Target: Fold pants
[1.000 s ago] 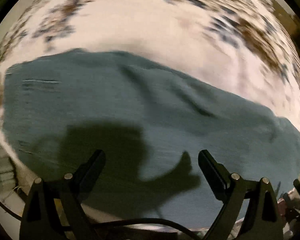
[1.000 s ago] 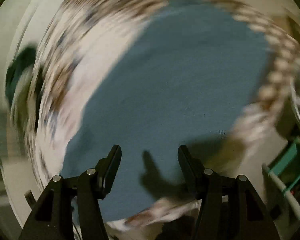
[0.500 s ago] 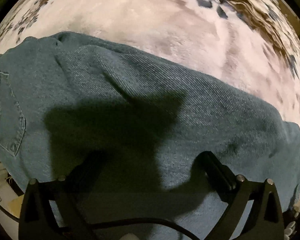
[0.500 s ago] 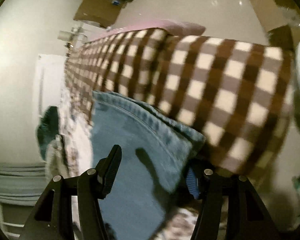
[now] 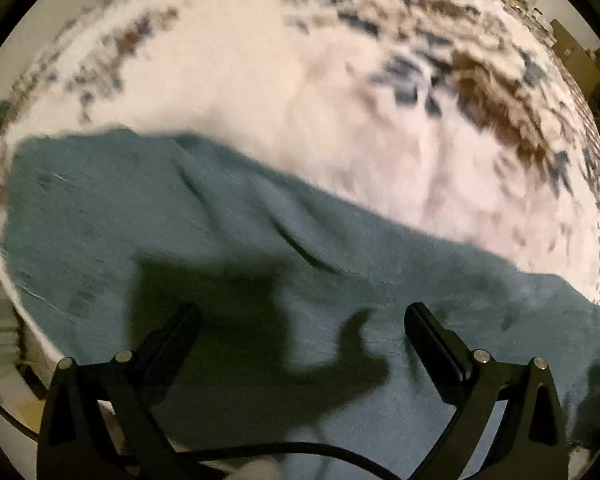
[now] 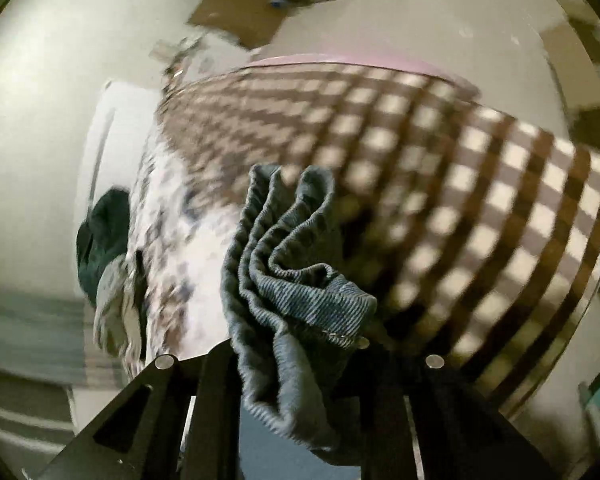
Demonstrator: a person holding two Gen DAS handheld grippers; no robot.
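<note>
Blue denim pants [image 5: 260,240] lie spread on a white fuzzy blanket [image 5: 300,92] in the left wrist view. My left gripper [image 5: 300,312] hovers over them, pointing steeply down, open with nothing between its fingers; its shadow falls on the denim. In the right wrist view a bunched, rippled end of the pants [image 6: 292,280] stands up between the jaws of my right gripper [image 6: 296,360]. Those jaws are closing and pinch the cloth, which hides the fingertips.
A brown-and-cream checkered blanket [image 6: 460,200] covers the bed edge beyond the bunched denim. A dark green garment [image 6: 100,240] lies at the left of the bed. Cardboard boxes [image 6: 240,20] sit on the pale floor behind.
My right gripper closed on the pants' end, bunching and raising it off the bed. My left gripper dipped close to the denim, then drew back up, staying open.
</note>
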